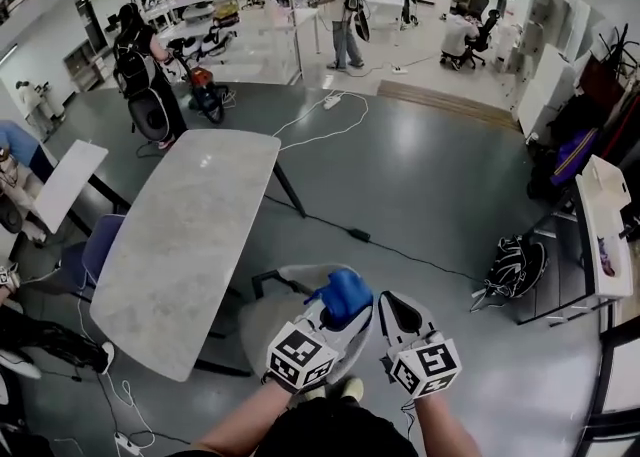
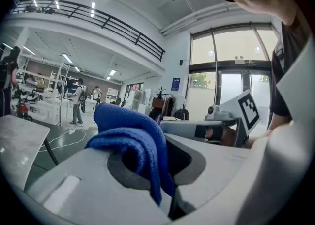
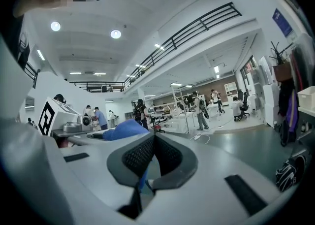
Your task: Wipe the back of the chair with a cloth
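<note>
Above the grey chair (image 1: 262, 317) beside the table (image 1: 190, 235), the left gripper (image 1: 338, 307) is clamped on a bunched blue cloth (image 1: 346, 292) and points out at the room, not at the chair. The right gripper (image 1: 393, 301) has jaws pressed together on nothing. No cloth-to-chair contact shows, so the wiping of the back probably all remains.

The marble table (image 1: 190, 235) stood near the chair (image 1: 262, 320), blocking it from nine to eleven o'clock. From twelve to three o'clock grey floor (image 1: 430, 175) lay open, crossed only by a thin cable (image 1: 358, 235). A backpack (image 1: 515, 267) sat well apart at three.
</note>
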`<state>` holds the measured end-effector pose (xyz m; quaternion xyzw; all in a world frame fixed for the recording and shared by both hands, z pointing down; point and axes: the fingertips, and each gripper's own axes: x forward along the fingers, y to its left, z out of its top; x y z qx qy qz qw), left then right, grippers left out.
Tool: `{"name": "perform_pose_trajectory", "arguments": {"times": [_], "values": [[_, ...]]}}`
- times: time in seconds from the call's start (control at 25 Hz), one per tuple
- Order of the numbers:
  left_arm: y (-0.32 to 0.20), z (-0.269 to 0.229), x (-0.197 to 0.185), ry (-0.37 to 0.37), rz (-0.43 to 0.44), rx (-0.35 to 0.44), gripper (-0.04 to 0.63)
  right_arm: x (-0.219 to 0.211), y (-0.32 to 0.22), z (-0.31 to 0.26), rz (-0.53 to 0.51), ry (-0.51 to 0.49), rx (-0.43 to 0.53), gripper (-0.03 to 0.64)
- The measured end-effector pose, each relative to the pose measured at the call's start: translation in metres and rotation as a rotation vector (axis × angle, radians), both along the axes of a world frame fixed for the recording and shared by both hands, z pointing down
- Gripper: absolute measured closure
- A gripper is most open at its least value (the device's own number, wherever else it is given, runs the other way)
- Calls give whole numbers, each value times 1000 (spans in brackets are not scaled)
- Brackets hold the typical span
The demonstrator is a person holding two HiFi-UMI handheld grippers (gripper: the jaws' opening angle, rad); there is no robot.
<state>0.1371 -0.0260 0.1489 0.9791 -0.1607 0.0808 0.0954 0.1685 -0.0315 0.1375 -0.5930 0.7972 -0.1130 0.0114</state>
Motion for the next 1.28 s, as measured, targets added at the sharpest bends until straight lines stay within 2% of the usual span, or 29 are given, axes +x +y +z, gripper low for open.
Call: {"name": "perform_pose_trajectory", "arguments": {"times": [0.36, 0.52, 1.28], "values": [[-8, -57, -19, 67, -54, 88, 535, -5, -4, -45, -49, 28, 51, 604], [-9, -65, -20, 75, -60, 120, 535, -10, -4, -56, -68, 35, 80, 604], [-12, -64, -31, 66, -76, 112, 535, -25, -7, -59, -93, 22, 86, 604]]}}
